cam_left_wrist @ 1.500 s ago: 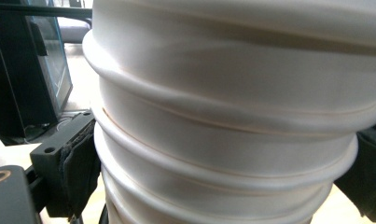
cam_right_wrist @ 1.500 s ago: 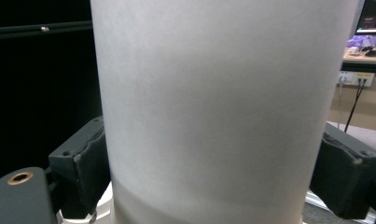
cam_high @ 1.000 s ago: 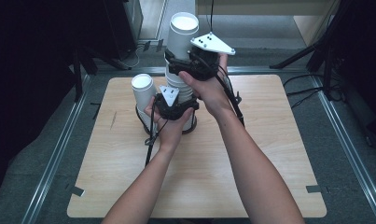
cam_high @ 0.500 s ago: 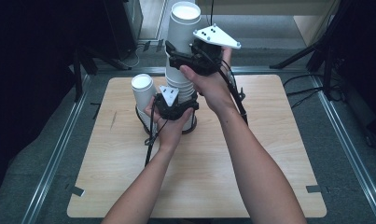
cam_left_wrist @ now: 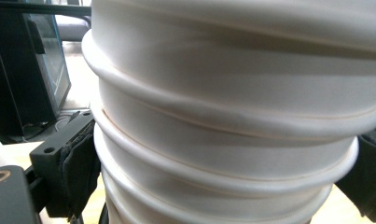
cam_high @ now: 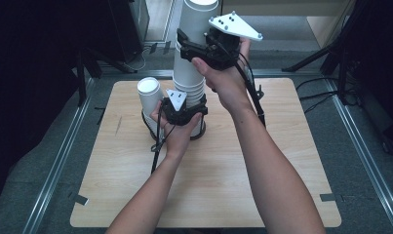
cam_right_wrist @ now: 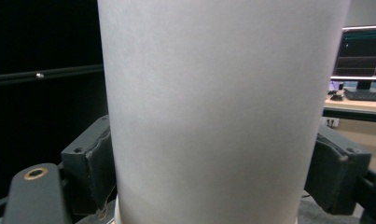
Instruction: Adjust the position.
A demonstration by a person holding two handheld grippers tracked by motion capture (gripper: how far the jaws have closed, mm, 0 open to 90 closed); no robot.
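The stack of white paper cups [cam_high: 188, 95] stands upright, rolled rims nested, clamped low between the left gripper [cam_high: 191, 108] jaws. The top cup [cam_high: 196, 34], plain and upright, sits pinched in the right gripper [cam_high: 191, 46], partly raised above the stack.

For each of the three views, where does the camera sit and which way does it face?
High view: above the person's side, facing forward and down on the wooden table; both forearms, left gripper, right gripper.
Left gripper view: on the left gripper, facing the rims of the cup stack; its black jaws flank it.
Right gripper view: facing the top cup between its jaws.
All three share the white cups.
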